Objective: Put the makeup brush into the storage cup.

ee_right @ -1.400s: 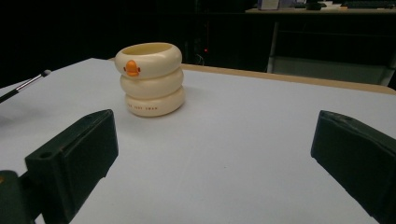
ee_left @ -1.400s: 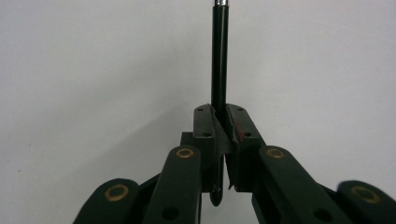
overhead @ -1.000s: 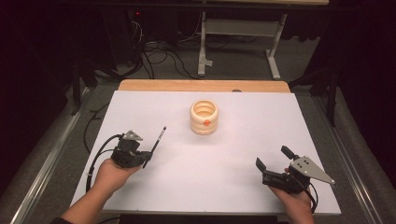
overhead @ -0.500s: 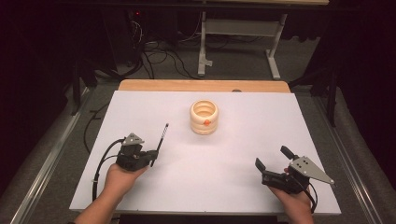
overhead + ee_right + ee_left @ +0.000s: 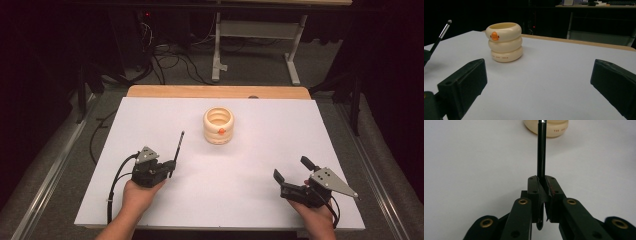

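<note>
A thin black brush [image 5: 176,150] is clamped in the left tool [image 5: 171,166], whose jaws are closed tight on its lower end; this is seen plainly in the left gripper view, where the handle [image 5: 541,150] rises straight up from between the pressed pads. In the high view the brush is held above the near-left part of the white desk [image 5: 260,170], slanting up and away toward the far side, its tip pointed roughly toward the cup [image 5: 218,125] but well apart from it. The cup, cream-coloured and shaped like three stacked rings with a small orange beak on its side, is stood upright near the middle of the desk, toward the far edge. In the right gripper view the cup [image 5: 504,42] is seen at upper left, and the brush's pale tip [image 5: 448,23] is caught at the left edge. The right tool [image 5: 293,174] is held low over the near-right corner of the desk, its jaws spread wide with nothing between them. Each tool is gripped by a hand coming in from the near edge.
</note>
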A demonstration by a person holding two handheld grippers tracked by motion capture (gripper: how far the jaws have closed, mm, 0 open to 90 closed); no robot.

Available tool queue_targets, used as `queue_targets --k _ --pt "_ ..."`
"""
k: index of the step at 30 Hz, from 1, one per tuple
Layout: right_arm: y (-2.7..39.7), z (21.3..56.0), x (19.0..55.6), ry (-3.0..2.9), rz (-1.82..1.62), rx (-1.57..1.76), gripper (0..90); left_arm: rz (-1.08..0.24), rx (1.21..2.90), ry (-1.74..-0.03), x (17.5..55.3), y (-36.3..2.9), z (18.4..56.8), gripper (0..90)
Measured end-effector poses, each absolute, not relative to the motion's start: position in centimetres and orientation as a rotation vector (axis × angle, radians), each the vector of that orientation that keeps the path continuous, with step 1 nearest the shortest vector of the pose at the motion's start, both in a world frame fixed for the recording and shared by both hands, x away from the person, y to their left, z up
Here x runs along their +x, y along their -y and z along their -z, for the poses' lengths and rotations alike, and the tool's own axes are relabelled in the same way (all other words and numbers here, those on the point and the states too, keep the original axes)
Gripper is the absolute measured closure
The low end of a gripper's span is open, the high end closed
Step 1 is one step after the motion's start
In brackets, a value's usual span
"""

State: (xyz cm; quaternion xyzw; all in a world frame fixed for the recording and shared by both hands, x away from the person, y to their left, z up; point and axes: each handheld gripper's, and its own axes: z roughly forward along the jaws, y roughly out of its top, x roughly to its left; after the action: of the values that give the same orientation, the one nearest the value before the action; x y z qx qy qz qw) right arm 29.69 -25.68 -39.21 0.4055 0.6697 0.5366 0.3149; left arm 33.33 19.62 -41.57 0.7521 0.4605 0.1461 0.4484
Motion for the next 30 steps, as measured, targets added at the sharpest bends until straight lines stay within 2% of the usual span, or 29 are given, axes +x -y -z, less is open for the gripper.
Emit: queue_targets --k 10,30 --pt "25.5 39.4 29.9 -1.773 -1.397 1.065 2.2 -0.363 1.783 -1.073 32.6 -20.0 41.6 83.4" --pt "24.9 39.9 30.3 -1.797 -1.372 1.071 2.2 -0.360 1.747 -0.974 31.9 -19.0 41.5 83.4"
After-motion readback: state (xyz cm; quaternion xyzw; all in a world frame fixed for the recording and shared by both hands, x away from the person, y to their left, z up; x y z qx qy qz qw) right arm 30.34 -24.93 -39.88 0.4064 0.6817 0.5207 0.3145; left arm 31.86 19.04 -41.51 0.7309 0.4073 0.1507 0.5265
